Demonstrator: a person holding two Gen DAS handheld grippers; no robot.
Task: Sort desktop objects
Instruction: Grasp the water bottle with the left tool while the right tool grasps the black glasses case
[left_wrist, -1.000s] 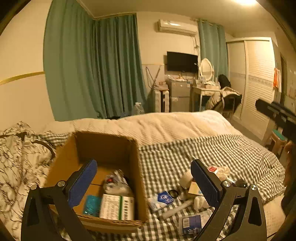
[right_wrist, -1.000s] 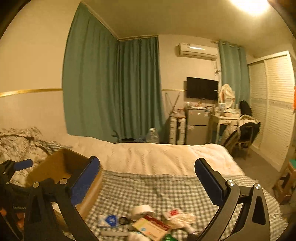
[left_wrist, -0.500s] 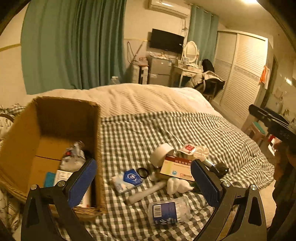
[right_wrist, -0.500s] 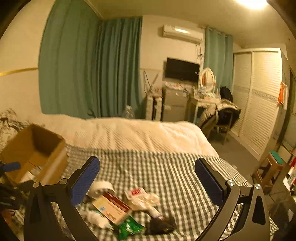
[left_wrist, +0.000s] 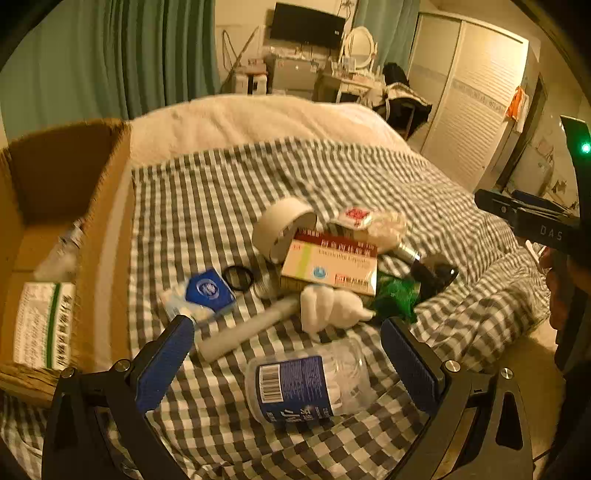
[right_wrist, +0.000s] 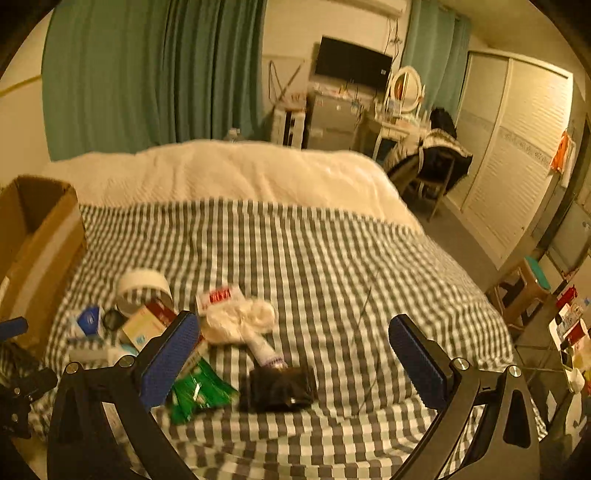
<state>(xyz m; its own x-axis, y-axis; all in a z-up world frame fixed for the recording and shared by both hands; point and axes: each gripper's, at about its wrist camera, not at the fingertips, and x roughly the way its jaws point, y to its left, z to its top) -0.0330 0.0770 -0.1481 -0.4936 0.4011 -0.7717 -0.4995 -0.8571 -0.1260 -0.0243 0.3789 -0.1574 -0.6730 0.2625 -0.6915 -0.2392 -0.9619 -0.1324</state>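
Left gripper: spread wide, empty — above bottle on checked sheet. Right gripper: spread wide, empty — above black pouch. Box at left.

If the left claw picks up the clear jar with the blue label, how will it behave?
The jar lies on its side, so a push would probably roll it. It looks like thin clear plastic, likely light, and perhaps slippery. The open left claw may squeeze it out of shape.

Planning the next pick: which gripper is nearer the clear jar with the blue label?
Left. The left gripper hangs open right over the clear jar, which lies between its jaws. The right gripper is open farther right, over the black pouch.
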